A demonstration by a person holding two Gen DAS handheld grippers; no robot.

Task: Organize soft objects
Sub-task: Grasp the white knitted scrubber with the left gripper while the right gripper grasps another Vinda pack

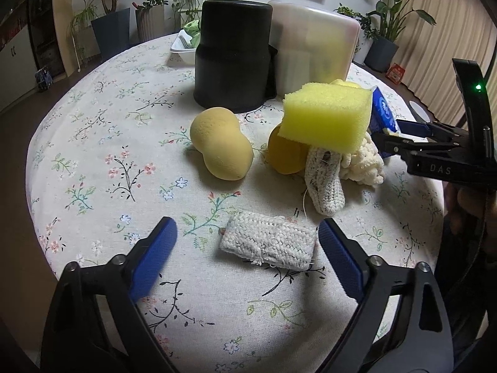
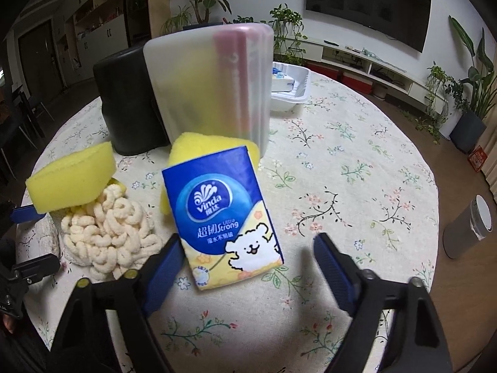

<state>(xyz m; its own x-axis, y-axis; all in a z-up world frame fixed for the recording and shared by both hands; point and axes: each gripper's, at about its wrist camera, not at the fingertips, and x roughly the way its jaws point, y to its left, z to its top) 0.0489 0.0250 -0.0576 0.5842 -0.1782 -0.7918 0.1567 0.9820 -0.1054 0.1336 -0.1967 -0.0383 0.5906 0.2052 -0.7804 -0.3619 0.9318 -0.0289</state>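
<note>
Potted plants, a wall TV and beige curtains ring your round worktop (image 1: 93, 143), covered w/ a floral cloth. Readable text first: the blue tissue pack (image 2: 228, 217) says "Vinda" and "Ultra Strong" plus Chinese characters, w/ a white cartoon dog; your right tongs' body reads "DAS" in the left wrist view. Your left tongs (image 1: 248, 242) stand wide apart, holding nothing: a white knit pad (image 1: 268, 244) lies flat on the cloth between the tips, near the right pad but I can't tell if it touches. Your right tongs (image 2: 245, 256) are also apart and gripping nothing; the tissue pack leans tilted between the fingers, its lower left edge just beside the left pad. Count of soft things: 2 tan rounded sponges, one peanut-shaped (image 1: 220, 144) lying free, the other (image 1: 285, 152) half hidden under the pile; 2 yellow foam blocks, one (image 1: 326, 115) perched on top of the pile, one (image 2: 198, 149) mostly hidden behind the tissue pack; 1 cream loopy chenille piece (image 2: 105, 230); 2 white knit pieces, the 2nd (image 1: 323, 183) sticking out from under the block. Behind stand 1 black round container (image 1: 233, 56) and 1 frosted plastic bin (image 2: 211, 84), contents blurry. A white tray (image 2: 292, 90) sits farther back, partly cut off by the bin. A grey cylinder (image 2: 466, 230) stands at the worktop's right edge.
</note>
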